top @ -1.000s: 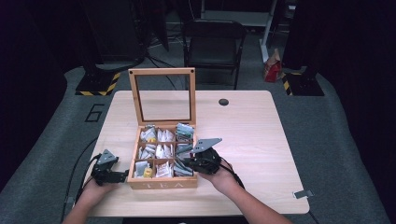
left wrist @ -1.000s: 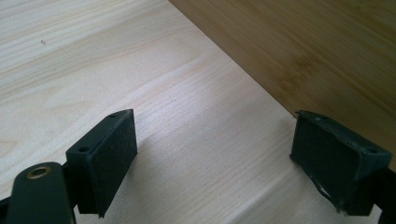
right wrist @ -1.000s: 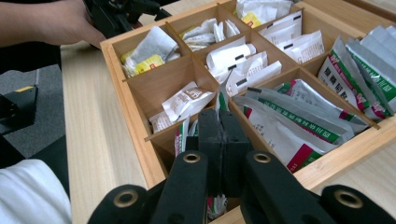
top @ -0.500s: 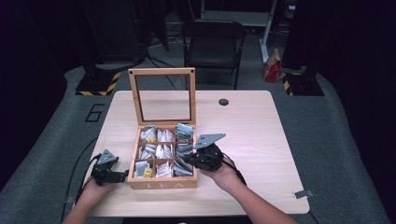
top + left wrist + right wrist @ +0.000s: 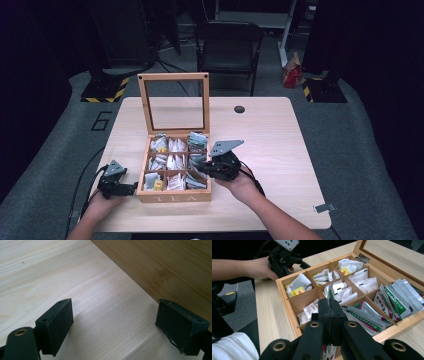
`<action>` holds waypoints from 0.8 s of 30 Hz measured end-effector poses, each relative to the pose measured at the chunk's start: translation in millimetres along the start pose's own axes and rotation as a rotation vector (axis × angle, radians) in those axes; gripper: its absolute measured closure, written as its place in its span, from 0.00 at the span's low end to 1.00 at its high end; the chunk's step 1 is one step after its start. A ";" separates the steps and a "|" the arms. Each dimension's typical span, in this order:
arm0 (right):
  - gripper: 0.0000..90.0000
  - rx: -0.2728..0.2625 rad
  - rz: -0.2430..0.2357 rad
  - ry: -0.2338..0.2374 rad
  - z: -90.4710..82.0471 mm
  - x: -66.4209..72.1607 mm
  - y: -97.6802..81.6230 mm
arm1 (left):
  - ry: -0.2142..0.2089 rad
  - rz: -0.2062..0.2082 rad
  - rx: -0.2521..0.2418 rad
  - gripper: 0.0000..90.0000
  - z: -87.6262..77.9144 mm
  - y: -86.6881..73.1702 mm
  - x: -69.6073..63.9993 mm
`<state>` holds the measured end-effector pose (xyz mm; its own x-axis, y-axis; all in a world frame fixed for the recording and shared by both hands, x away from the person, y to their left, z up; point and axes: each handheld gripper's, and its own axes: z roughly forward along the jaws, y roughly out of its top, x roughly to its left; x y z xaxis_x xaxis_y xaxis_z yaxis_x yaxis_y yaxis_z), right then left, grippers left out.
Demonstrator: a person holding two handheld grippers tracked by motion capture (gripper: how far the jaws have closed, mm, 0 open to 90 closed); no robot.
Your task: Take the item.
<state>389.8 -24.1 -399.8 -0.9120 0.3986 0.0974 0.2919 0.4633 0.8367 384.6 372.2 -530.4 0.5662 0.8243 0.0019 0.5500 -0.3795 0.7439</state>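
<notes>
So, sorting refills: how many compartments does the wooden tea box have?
9, in three rows of three inside the open bamboo tea box: back row by the hinged lid, middle row, front row by the lettered wall. All hold sachets.

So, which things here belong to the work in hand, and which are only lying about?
In the job:
- right gripper, shut on a tea packet
- wooden tea box, lid open
- left gripper, open, beside the box's wall

Lying about:
- black round thing on the table
- chair
- red bag on the floor
</notes>
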 end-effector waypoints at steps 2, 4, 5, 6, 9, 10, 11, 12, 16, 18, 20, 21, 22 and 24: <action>1.00 -0.005 -0.006 -0.002 -1.7 -0.3 1.3 | 0.001 0.001 0.000 0.15 -0.1 0.0 0.0; 1.00 -0.004 -0.003 -0.005 -3.8 -0.5 2.0 | 0.003 0.003 0.000 0.15 -0.1 0.1 0.1; 1.00 -0.008 -0.011 -0.007 -4.4 -1.5 2.3 | 0.003 0.003 0.000 0.15 -0.1 0.1 0.1; 1.00 -0.008 -0.002 -0.009 -5.5 -1.4 2.4 | 0.002 0.002 0.001 0.15 -0.1 0.0 0.0; 1.00 -0.012 0.001 -0.013 -7.7 -3.6 2.3 | 0.003 0.002 0.000 0.15 -0.1 0.1 0.1; 1.00 -0.013 0.007 -0.018 -8.4 -3.6 2.2 | 0.003 0.003 0.001 0.15 -0.1 0.1 0.1; 1.00 -0.013 0.006 -0.021 -9.3 -4.2 2.1 | 0.002 0.003 0.000 0.15 -0.1 0.1 0.1; 1.00 -0.013 -0.005 -0.021 -10.1 -5.7 1.8 | 0.002 0.002 0.000 0.15 -0.1 0.0 0.1; 1.00 -0.016 -0.002 -0.034 -14.2 -8.6 1.0 | 0.002 0.002 0.000 0.15 -0.1 0.0 0.1; 1.00 -0.019 0.013 -0.044 -16.2 -9.1 0.5 | 0.002 0.002 0.000 0.15 -0.1 0.0 0.1; 1.00 -0.021 0.016 -0.050 -18.9 -11.3 -0.1 | 0.003 0.003 0.000 0.15 -0.1 0.1 0.1; 1.00 -0.023 0.016 -0.052 -20.0 -12.3 -0.3 | 0.002 0.002 0.000 0.15 -0.1 0.0 0.0; 1.00 -0.023 0.016 -0.056 -21.1 -13.1 -0.5 | 0.003 0.003 0.000 0.15 -0.1 0.1 0.1; 1.00 -0.025 0.017 -0.064 -23.9 -15.9 -1.2 | 0.002 0.002 0.000 0.15 -0.1 0.1 0.1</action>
<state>397.0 -49.9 -389.4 -0.8864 0.4563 0.0780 0.2993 0.4362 0.8486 384.6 372.2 -530.3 0.5659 0.8245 0.0052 0.5488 -0.3814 0.7439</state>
